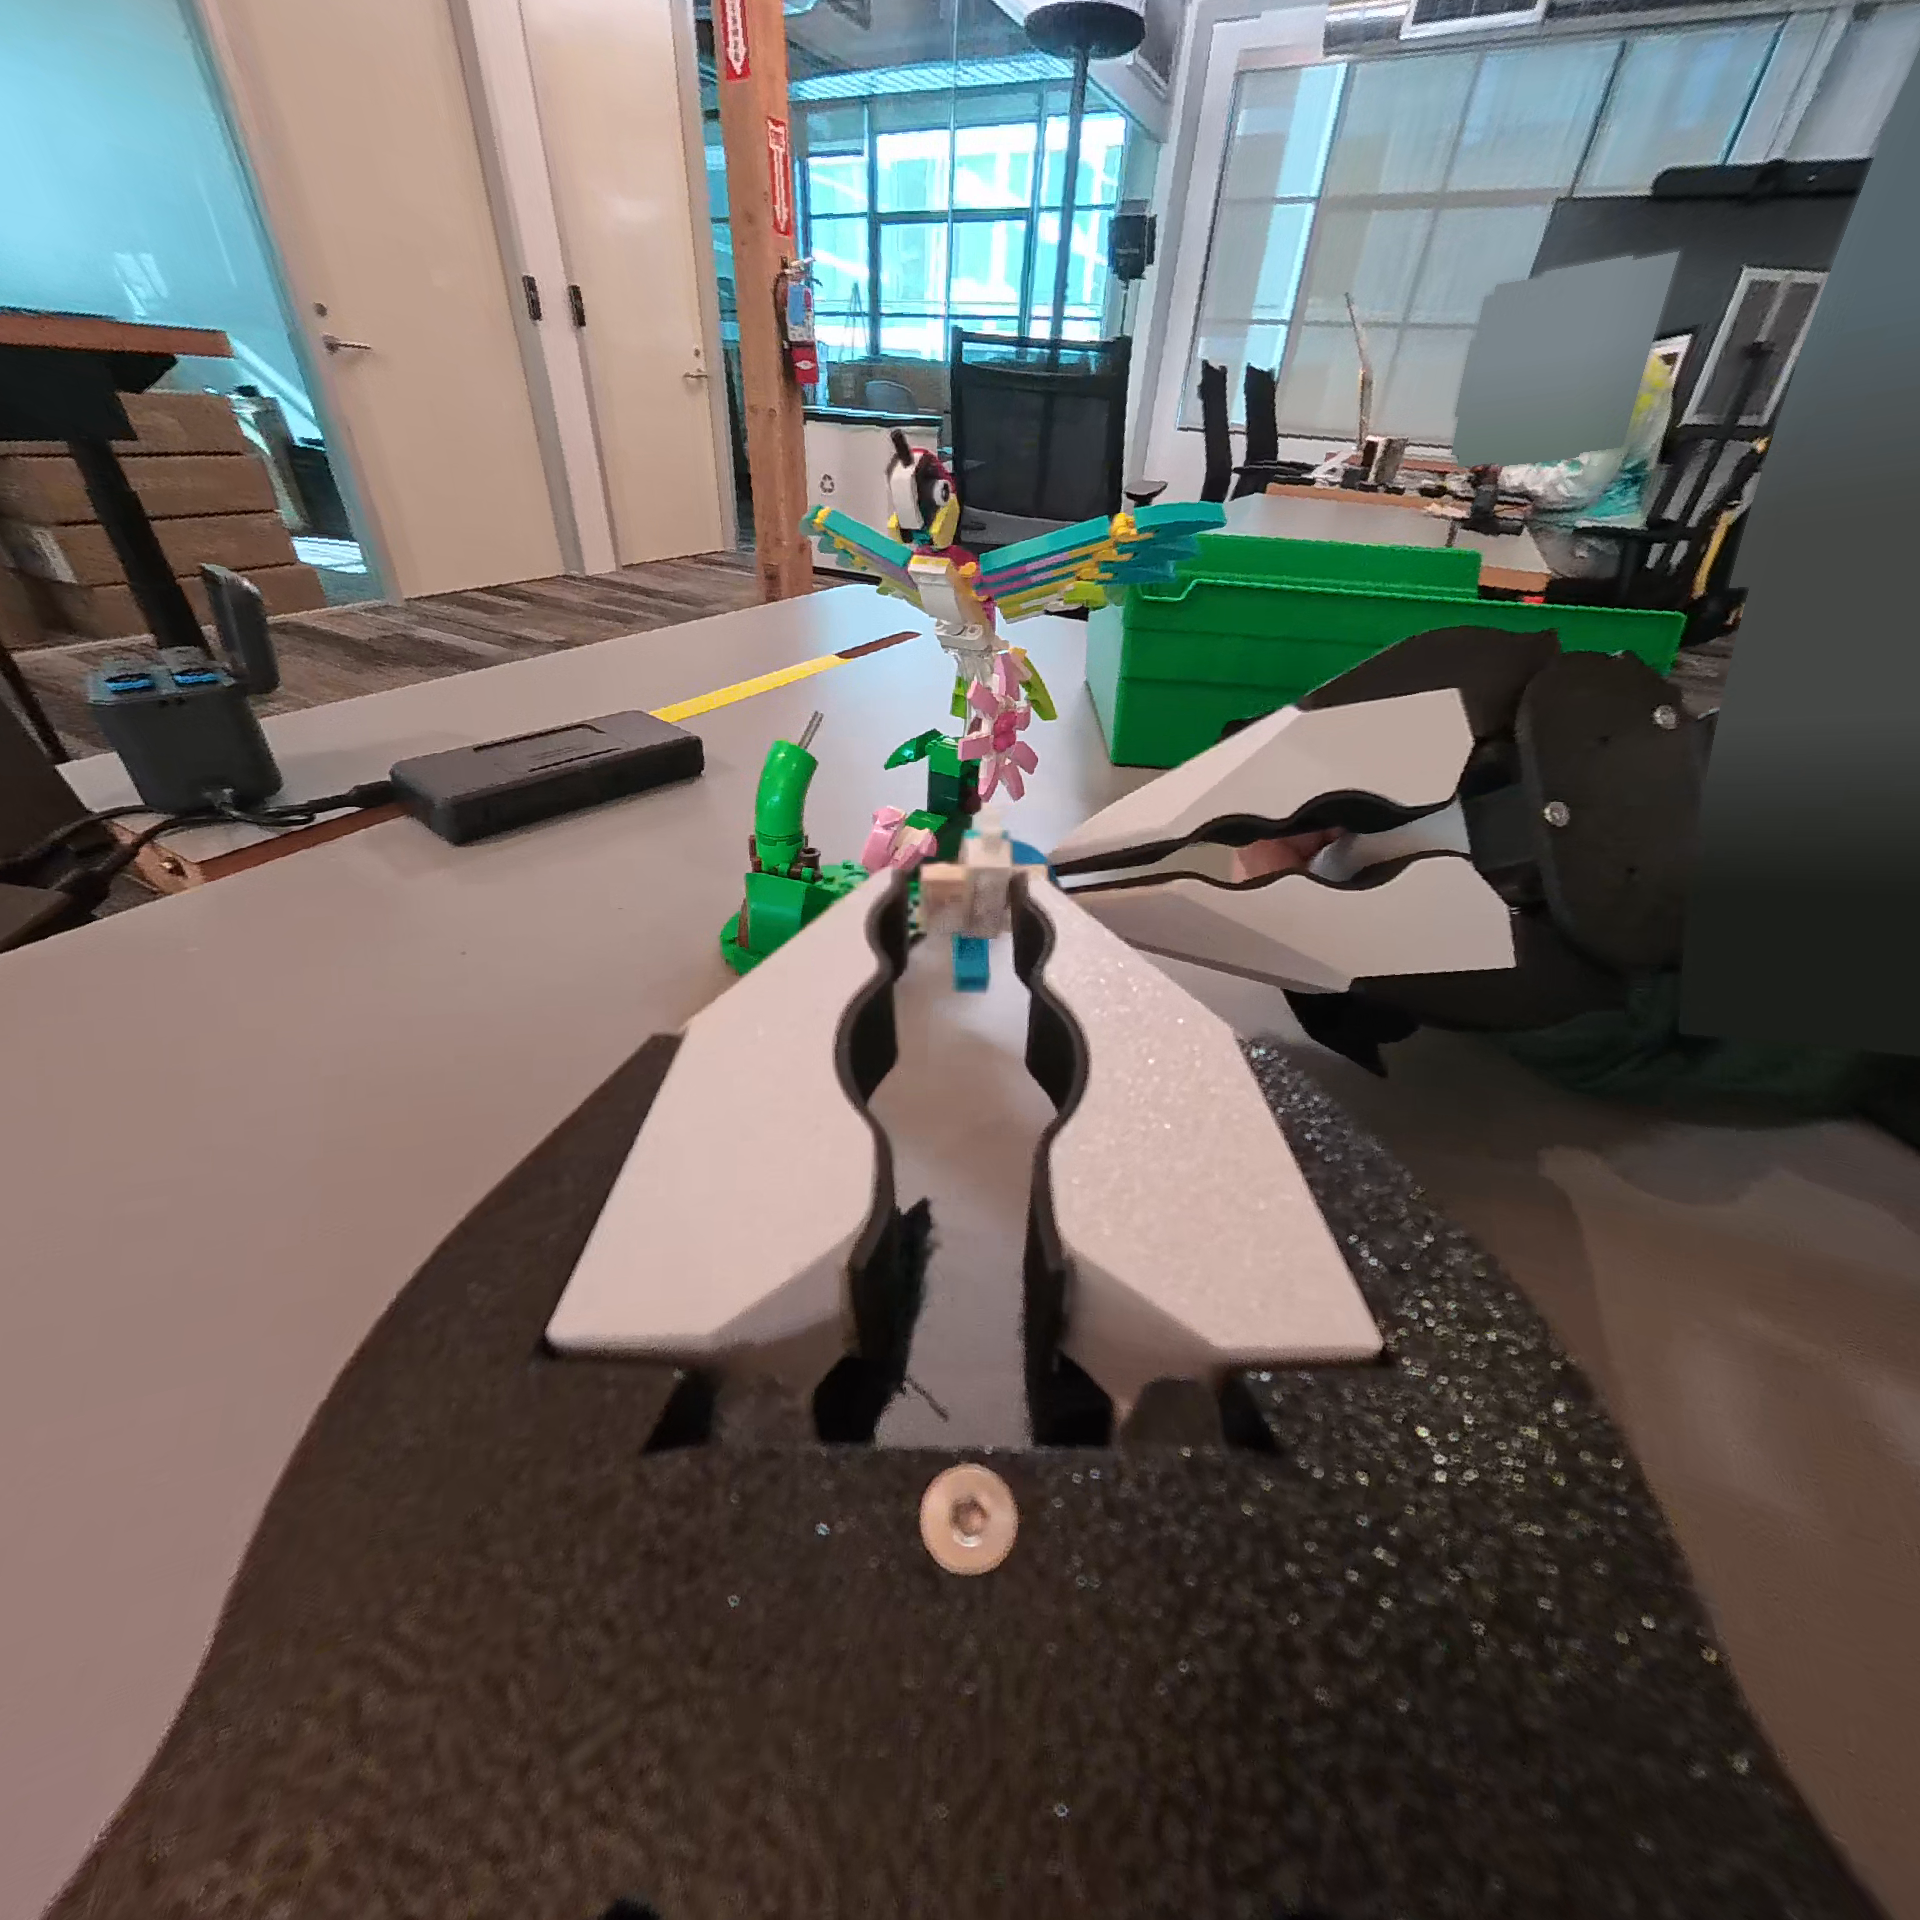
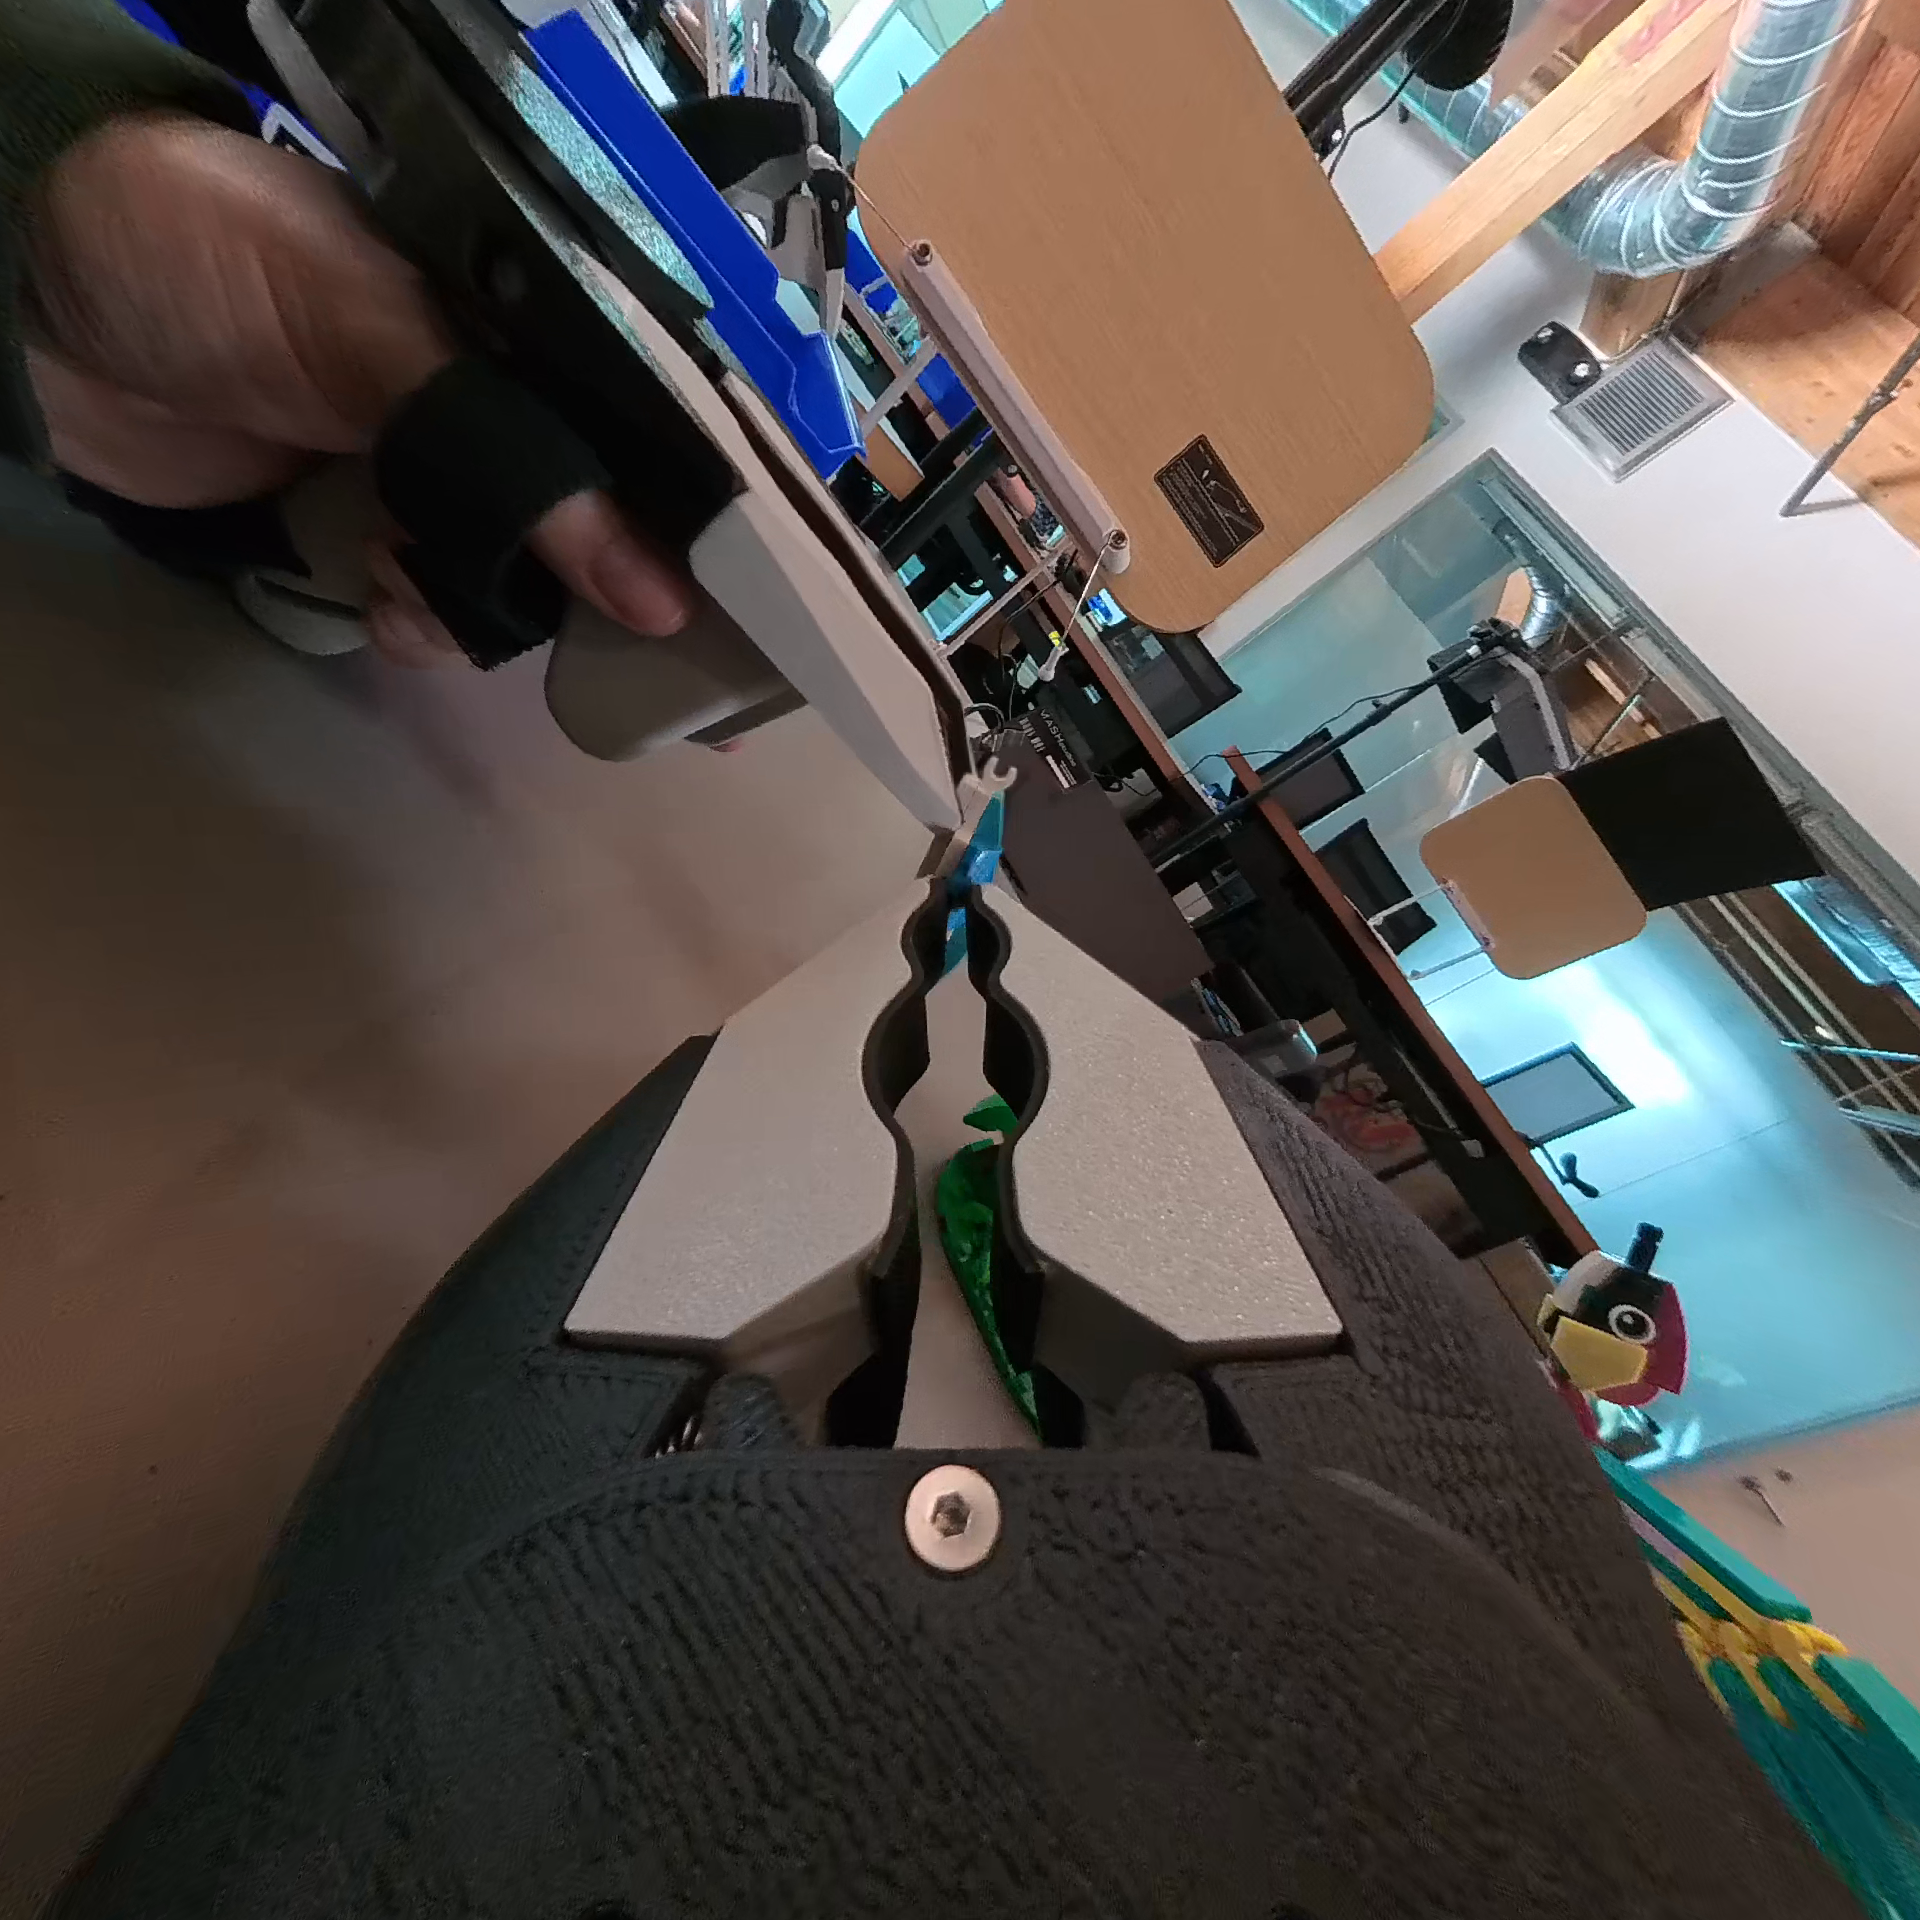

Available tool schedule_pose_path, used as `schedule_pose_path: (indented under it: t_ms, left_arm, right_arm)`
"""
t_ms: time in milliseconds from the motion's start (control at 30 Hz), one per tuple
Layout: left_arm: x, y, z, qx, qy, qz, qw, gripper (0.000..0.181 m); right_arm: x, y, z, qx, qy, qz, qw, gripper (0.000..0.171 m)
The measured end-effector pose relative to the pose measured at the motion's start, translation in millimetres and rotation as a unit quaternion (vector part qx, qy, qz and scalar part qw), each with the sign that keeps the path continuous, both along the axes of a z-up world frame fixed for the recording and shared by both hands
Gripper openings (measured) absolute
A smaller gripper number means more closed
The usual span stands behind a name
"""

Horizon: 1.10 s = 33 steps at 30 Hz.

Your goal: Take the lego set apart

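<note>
A lego bird (image 1: 951, 566) with teal wings stands on a clear post above pink flowers (image 1: 997, 727) and a green base (image 1: 784, 909) with a curved green stem (image 1: 779, 795). My left gripper (image 1: 966, 896) is shut on a small white and blue lego piece (image 1: 971, 956) just in front of the base. My right gripper (image 1: 1055, 868) comes in from the right, shut on the blue end of the same piece. In the right wrist view my right gripper (image 2: 956, 904) pinches the blue piece (image 2: 979, 862), tip to tip with the left gripper (image 2: 961, 810). The bird's head (image 2: 1610, 1335) shows at the right.
Stacked green bins (image 1: 1299, 665) stand behind to the right on the grey table (image 1: 312, 1039). A flat black device (image 1: 551, 769) and a black charger box (image 1: 187, 727) lie at the left, with a cable. A yellow tape strip (image 1: 769, 681) crosses the table. My left and right fingertips are right by each other. Left tips and right tips are each some 20 centimetres from the bird's head (image 2: 1610, 1335).
</note>
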<state>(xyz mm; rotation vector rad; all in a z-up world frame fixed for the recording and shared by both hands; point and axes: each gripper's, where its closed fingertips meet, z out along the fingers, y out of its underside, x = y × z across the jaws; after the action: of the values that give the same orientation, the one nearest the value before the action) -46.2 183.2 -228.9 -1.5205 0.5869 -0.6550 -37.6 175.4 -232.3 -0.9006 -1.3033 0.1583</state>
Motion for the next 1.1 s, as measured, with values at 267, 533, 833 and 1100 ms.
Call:
schedule_pose_path:
  t_ms: [267,533,833,1100]
  left_arm:
    - [0.4,-1.8,0.4,0.001,0.009,-0.007,1.0,0.015]
    - [-1.9,2.3,-9.0,-0.018,0.043,0.01,0.999,0.014]
    - [-1.5,2.9,-11.5,-0.037,0.025,0.001,0.999,0.014]
    - [-2.5,4.7,-14.1,-0.046,0.029,0.009,0.998,0.02]
  right_arm:
    - [-1.0,-2.7,-1.9,-0.01,-0.003,0.013,1.0,0.001]
    - [-2.4,2.1,-10.0,-0.039,-0.01,0.012,0.999,0.001]
    - [-2.7,3.8,-11.8,-0.047,-0.012,0.01,0.999,0.001]
    - [-2.2,5.0,-12.5,-0.052,-0.01,0.008,0.999,0.001]
